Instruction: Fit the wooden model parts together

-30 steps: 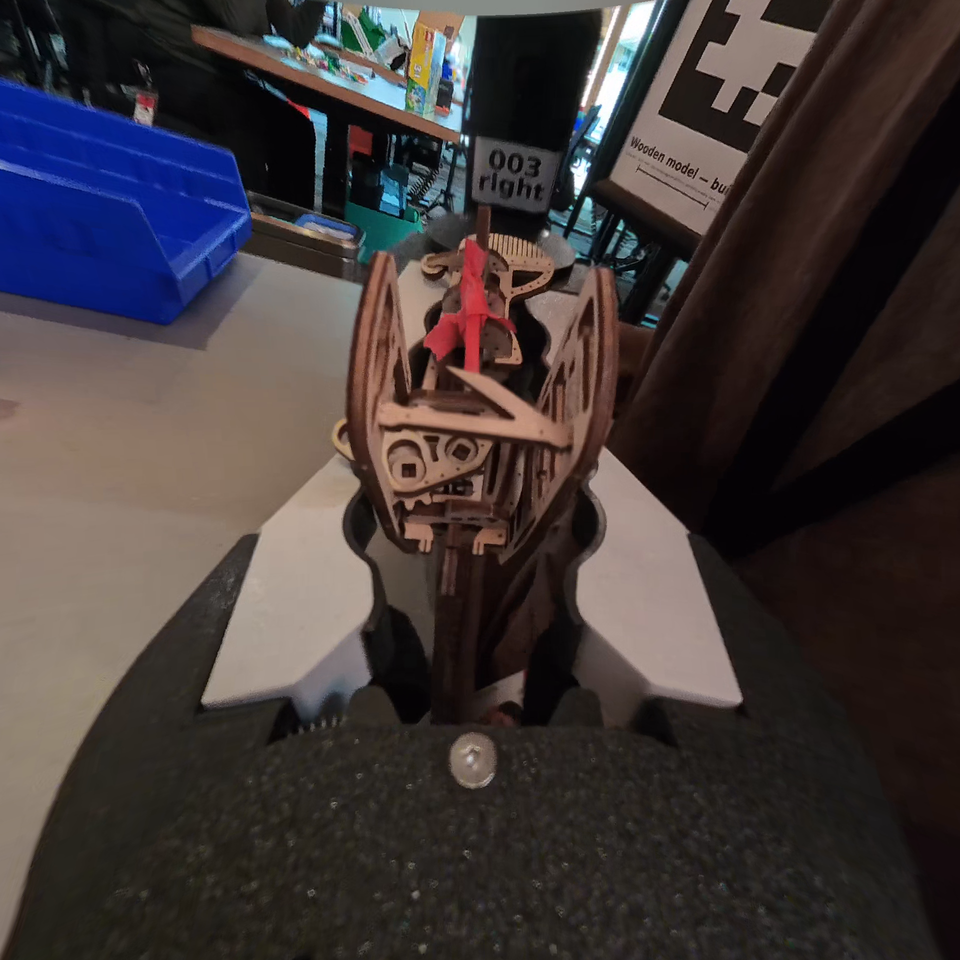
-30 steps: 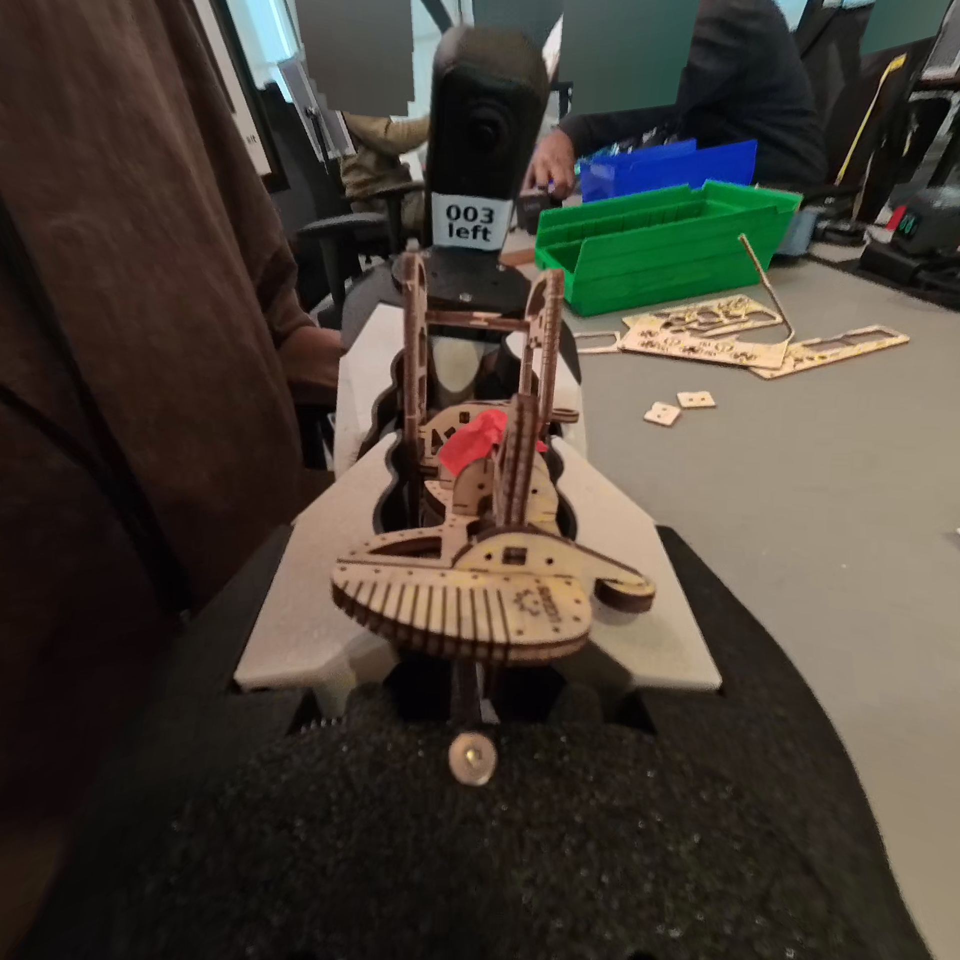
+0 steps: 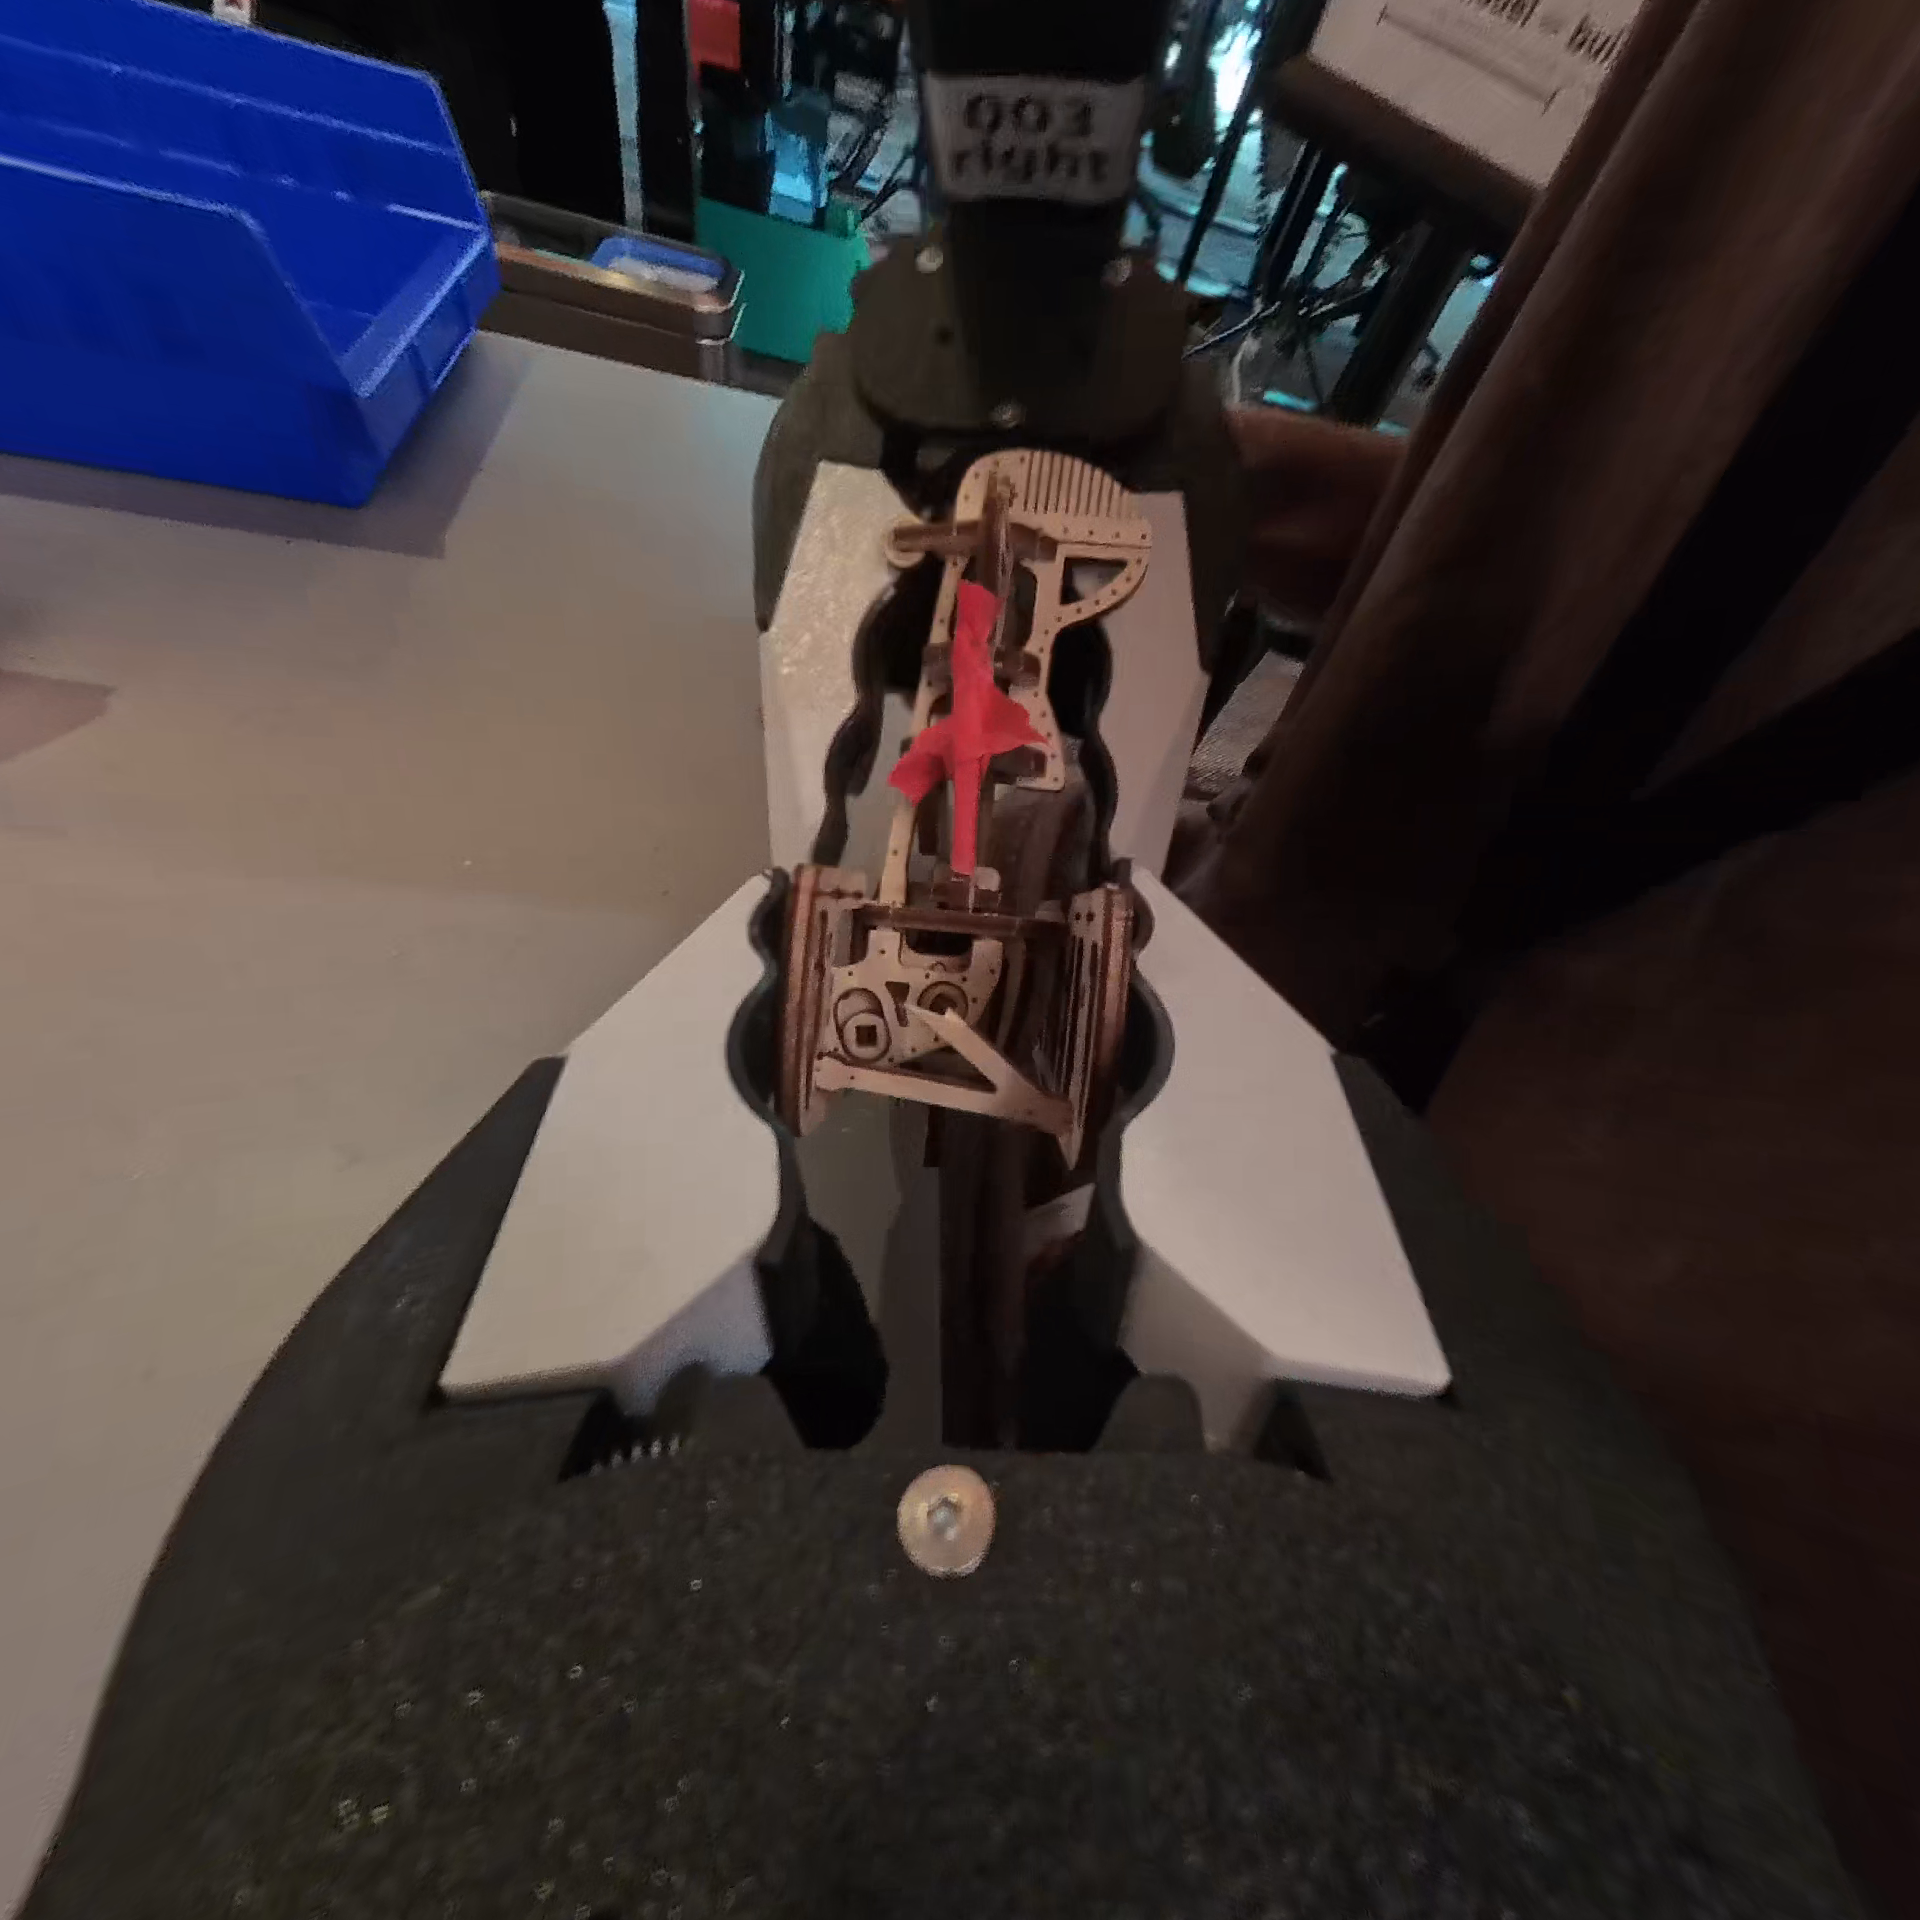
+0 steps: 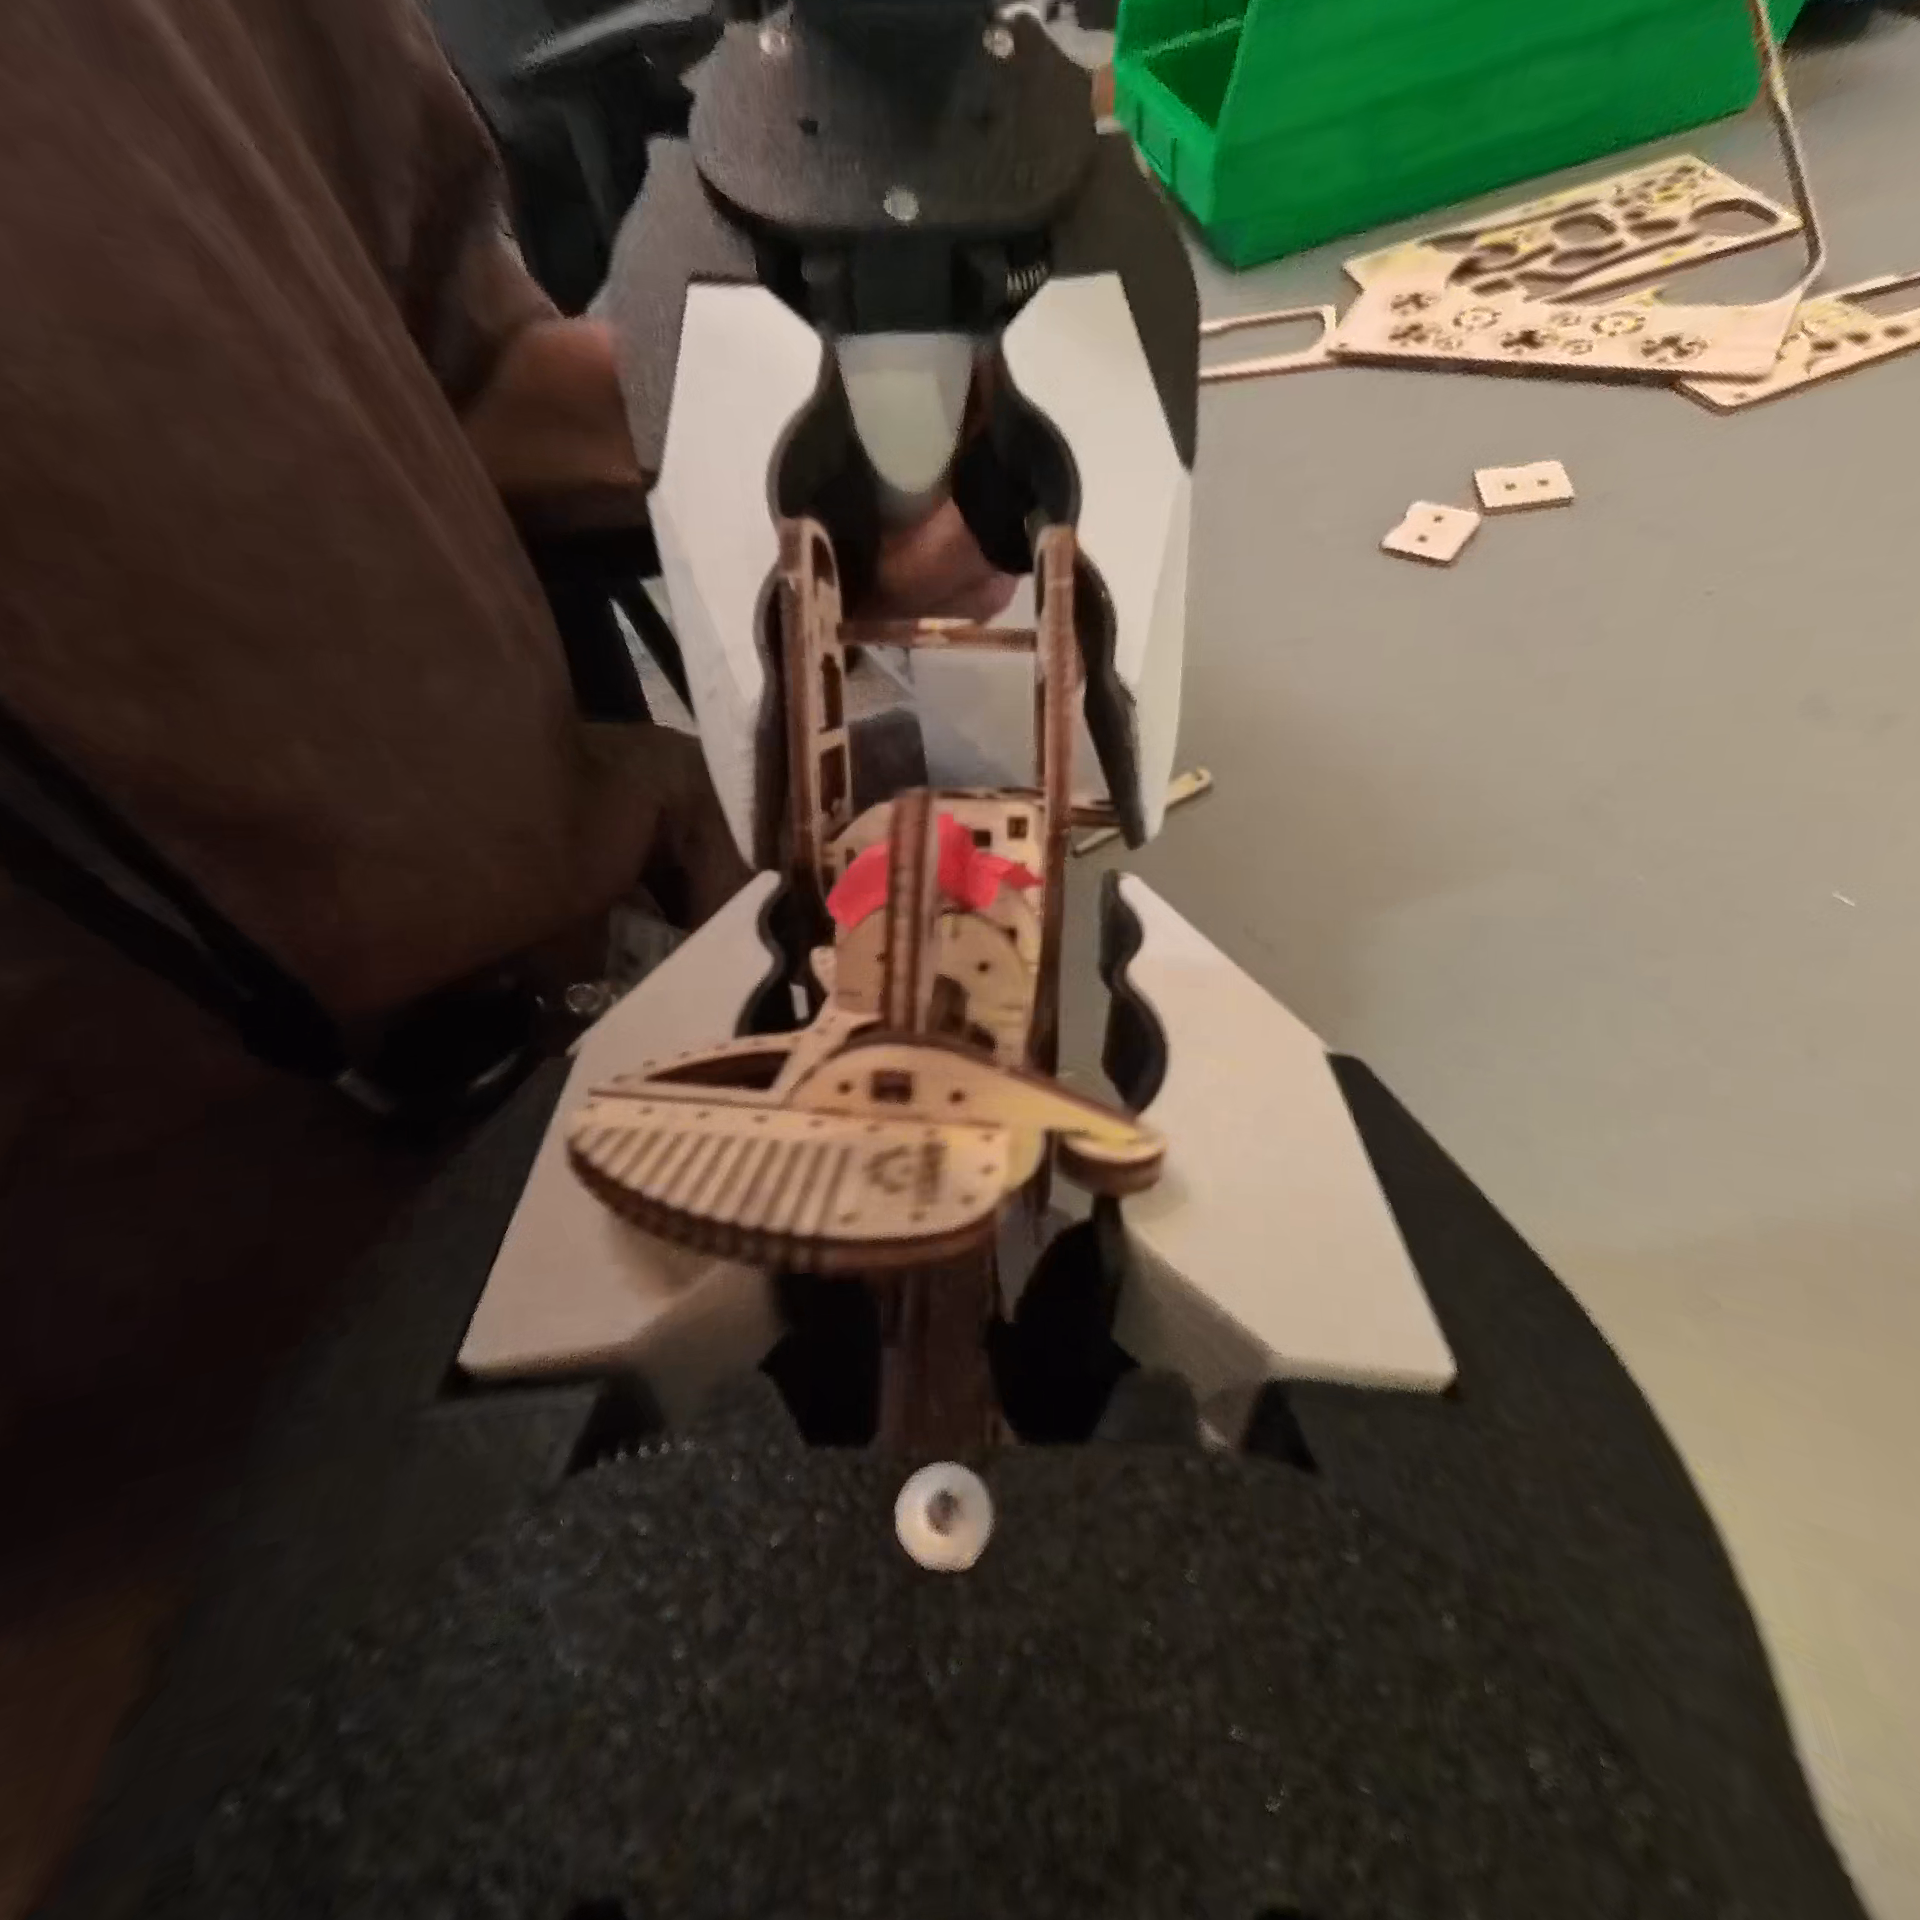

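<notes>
We see the model [image 3: 961,997] held in the air between our two grippers, which face each other nose to nose above the tabletop [image 3: 364,883]. It is a frame of thin laser-cut wood with a scrap of red tape [image 3: 966,717] wrapped around its middle spine. Our left gripper [image 3: 951,997] pinches the end with the two rounded side plates, its white fingers [image 3: 665,1143] pressed against their outer faces. Our right gripper [image 4: 940,1049] has the opposite end between its fingers, the one with the fan-shaped, slotted plate [image 4: 831,1164]; that plate lies across the top of the gap, so we cannot tell whether the fingers are clamped on the wood beneath.

In the right wrist view, cut-out wood sheets [image 4: 1579,301] lie on the grey tabletop near a green bin [image 4: 1403,114], with two small square pieces [image 4: 1475,509] just in front of them. A blue bin [image 3: 208,301] stands at the far left in the left wrist view. A brown sleeve [image 4: 260,520] fills the side nearest the body.
</notes>
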{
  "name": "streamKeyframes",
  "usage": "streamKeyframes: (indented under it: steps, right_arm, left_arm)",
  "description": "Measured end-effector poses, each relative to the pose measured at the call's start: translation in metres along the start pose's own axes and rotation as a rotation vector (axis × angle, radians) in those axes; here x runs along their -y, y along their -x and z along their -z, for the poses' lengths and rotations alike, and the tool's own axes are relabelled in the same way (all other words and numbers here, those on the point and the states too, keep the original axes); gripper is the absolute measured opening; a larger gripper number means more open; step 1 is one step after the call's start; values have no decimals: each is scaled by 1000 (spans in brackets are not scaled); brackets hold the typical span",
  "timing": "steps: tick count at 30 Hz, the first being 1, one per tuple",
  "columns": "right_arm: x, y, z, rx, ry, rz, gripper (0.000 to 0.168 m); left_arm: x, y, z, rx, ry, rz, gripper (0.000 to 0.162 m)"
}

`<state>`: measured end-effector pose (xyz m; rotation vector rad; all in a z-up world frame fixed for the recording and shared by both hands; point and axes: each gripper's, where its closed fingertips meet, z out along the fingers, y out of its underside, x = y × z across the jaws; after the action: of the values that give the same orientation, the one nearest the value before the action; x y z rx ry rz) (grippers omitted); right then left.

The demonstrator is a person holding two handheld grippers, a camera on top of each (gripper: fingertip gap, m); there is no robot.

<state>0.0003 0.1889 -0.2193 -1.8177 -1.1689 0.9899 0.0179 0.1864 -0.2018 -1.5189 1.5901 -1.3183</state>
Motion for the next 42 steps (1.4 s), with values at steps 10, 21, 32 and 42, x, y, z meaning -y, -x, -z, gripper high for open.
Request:
streamKeyframes:
  steps: [10,21,32,42]
  right_arm:
    - [-9,-1,3,-14,66,58,46]
    - [-3,3,7,31,-14,-42,47]
    - [8,11,11,183,-144,-193,48]
    - [1,14,13,219,-89,-192,44]
  left_arm:
    - [-8,1,-7,31,47,-55,55]
    - [-4,-1,-5,-22,14,26,54]
    - [8,-9,0,-54,-60,13,56]
    - [-1,-15,-5,-76,-15,31,52]
